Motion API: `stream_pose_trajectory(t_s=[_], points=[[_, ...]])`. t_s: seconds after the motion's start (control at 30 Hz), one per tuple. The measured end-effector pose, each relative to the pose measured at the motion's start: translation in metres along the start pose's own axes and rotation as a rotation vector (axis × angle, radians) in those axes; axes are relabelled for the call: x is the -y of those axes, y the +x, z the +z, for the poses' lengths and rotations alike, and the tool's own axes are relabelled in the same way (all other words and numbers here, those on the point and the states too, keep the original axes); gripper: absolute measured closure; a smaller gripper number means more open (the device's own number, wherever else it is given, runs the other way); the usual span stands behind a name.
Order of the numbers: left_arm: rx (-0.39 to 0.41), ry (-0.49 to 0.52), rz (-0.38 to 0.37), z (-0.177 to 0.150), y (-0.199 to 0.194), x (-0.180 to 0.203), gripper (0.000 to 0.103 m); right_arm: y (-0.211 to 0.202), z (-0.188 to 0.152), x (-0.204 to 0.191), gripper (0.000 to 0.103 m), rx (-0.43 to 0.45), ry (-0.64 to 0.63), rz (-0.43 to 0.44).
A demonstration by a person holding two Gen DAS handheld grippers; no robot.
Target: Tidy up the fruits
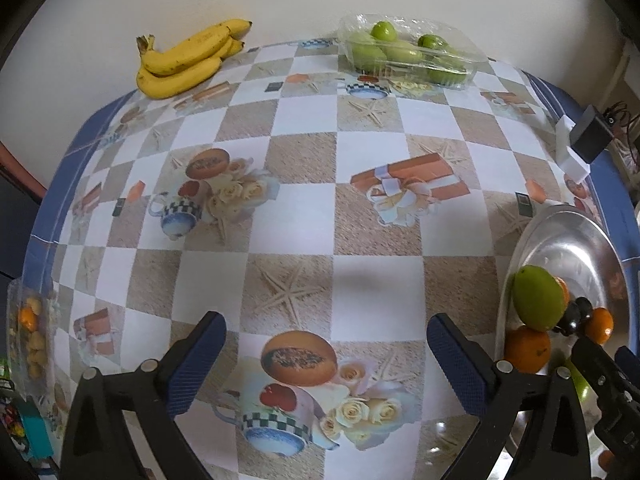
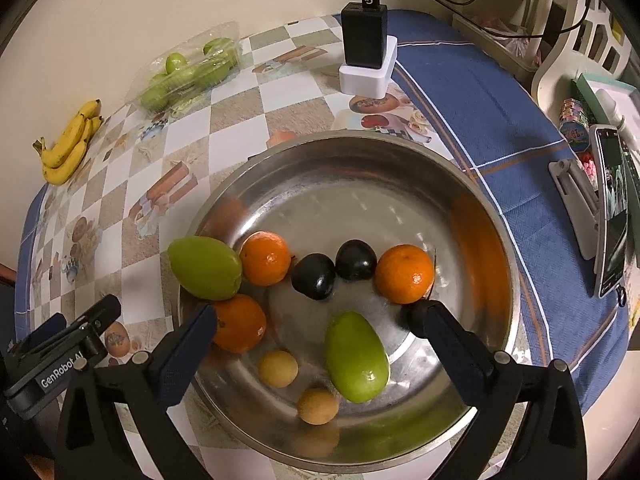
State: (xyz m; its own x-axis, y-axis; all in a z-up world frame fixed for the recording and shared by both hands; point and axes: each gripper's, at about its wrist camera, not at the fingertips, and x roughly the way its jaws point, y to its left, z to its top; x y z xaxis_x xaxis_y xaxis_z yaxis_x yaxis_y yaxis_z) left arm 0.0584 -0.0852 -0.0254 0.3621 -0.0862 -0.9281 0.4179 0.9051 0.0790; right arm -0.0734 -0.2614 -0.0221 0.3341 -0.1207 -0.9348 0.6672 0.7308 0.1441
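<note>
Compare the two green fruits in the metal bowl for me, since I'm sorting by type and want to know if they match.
The green fruit at the rim leans on the bowl's edge beside two oranges; the green fruit near the middle lies on the bowl floor between the open right gripper's fingers, untouched. The rim one looks paler, the middle one glossier. Both are oval, smooth and green, seemingly the same kind.

Centre of the tablecloth (image 1: 304, 208) is unobstructed. Obstacles stand at the edges: bananas (image 1: 188, 58) and a clear fruit tray (image 1: 408, 54) along the wall, a steel bowl (image 2: 400, 184) alongside, and a black charger (image 2: 365, 34) behind it.
</note>
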Motion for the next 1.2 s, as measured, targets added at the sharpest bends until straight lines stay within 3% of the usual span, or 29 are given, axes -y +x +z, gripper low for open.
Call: stream_pose_trajectory(t_s=[0.1,0.23,0.53,0.8,1.2], points=[[0.023,-0.001,0.022,0.0,0.0,-0.004,0.001,0.002,-0.002,-0.002,0.0,-0.006,-0.006,0.004],[0.035,-0.024,0.106,-0.003,-0.001,-0.012,0.001,0.002,-0.004,-0.006,0.0,-0.004,-0.017,-0.001],[-0.019,-0.06,0.165,-0.02,0.001,-0.031,0.001,-0.002,-0.013,-0.012,0.0,0.006,-0.03,-0.006],[-0.056,-0.063,0.177,-0.039,-0.012,-0.045,0.001,-0.017,-0.03,-0.012,0.0,0.029,-0.036,0.001],[-0.032,-0.034,0.154,-0.065,-0.045,-0.05,0.001,-0.042,-0.055,-0.009,0.0,0.07,-0.043,0.004]])
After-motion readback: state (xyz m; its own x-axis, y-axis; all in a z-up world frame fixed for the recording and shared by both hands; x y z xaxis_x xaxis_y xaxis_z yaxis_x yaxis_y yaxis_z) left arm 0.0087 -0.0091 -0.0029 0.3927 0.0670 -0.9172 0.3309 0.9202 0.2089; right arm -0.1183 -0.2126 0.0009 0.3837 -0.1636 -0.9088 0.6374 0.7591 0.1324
